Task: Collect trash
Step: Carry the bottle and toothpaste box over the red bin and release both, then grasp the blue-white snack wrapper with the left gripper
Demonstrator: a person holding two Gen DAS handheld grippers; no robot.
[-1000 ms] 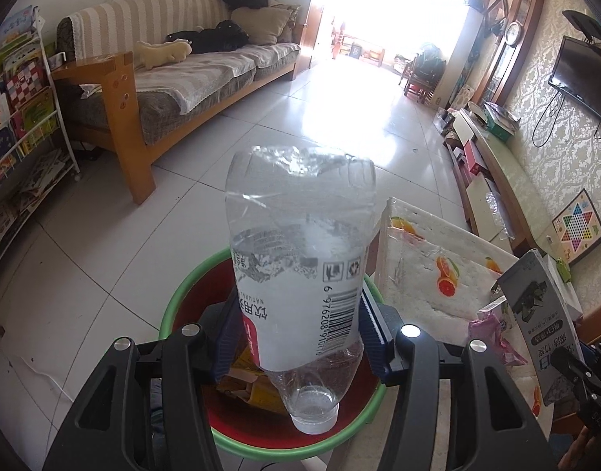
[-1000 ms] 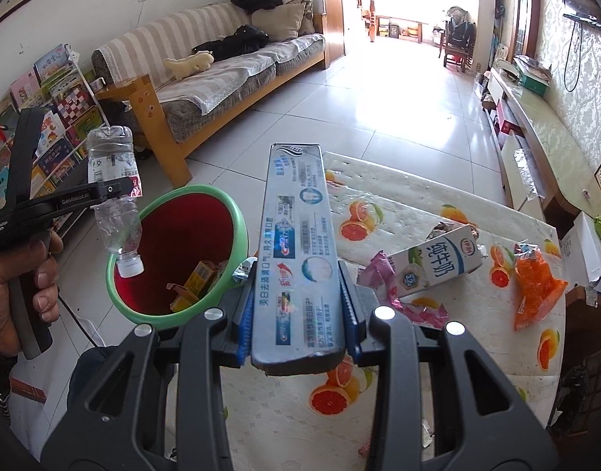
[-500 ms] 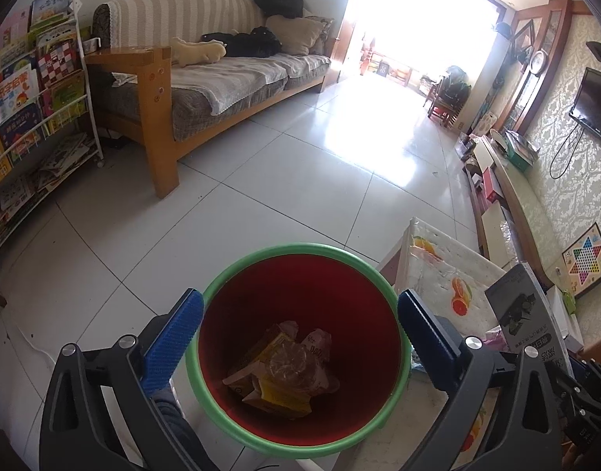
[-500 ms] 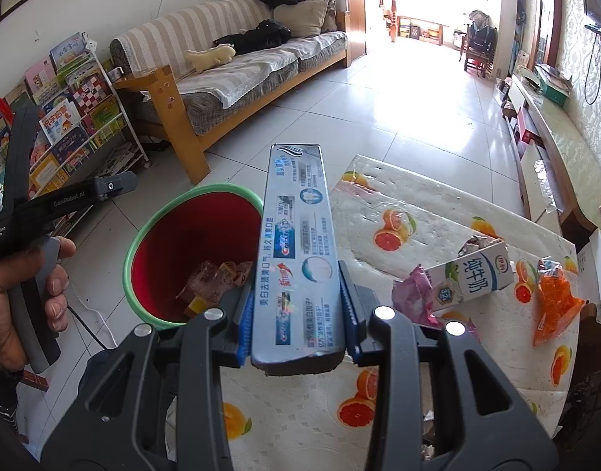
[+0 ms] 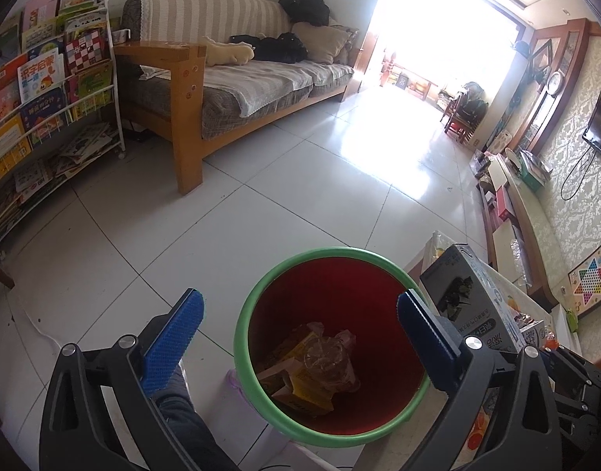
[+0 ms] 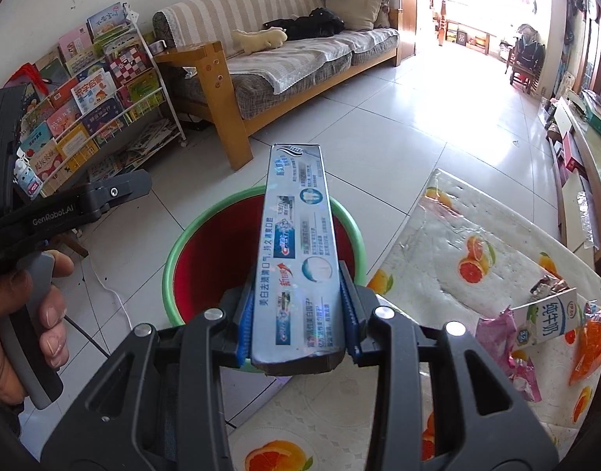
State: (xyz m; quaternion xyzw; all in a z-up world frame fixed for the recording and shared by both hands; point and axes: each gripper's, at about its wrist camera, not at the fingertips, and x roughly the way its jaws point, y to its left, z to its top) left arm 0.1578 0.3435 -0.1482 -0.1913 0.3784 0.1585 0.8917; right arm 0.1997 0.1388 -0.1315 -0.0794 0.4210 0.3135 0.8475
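Both claws hang over the same spot: the left gripper [image 5: 300, 333] stands with its blue pads wide apart and nothing between them, while the right gripper [image 6: 296, 314] is clamped on a toothpaste box [image 6: 298, 255], its blue pads pressing the box's two long sides near the near end. That box juts forward and up from the jaws, its far end reaching over the red bin with a green rim [image 6: 190, 231] that stands on the white tiled floor [image 6: 398, 141] just beside the table's corner. From the left wrist view the bin [image 5: 261, 298] sits between the spread fingers, and down in it lie a crumpled clear plastic bottle [image 5: 328, 357] on top of yellow and pink packaging [image 5: 296, 376]. On the table, covered by an orange-print cloth [image 6: 449, 251], a milk carton [image 6: 543, 322] lies on its side touching a pink wrapper [image 6: 496, 329], with an orange wrapper [image 6: 590, 337] just beside it. At the left edge of the right wrist view, a person's hand [image 6: 10, 337] grips the handle of the left gripper.
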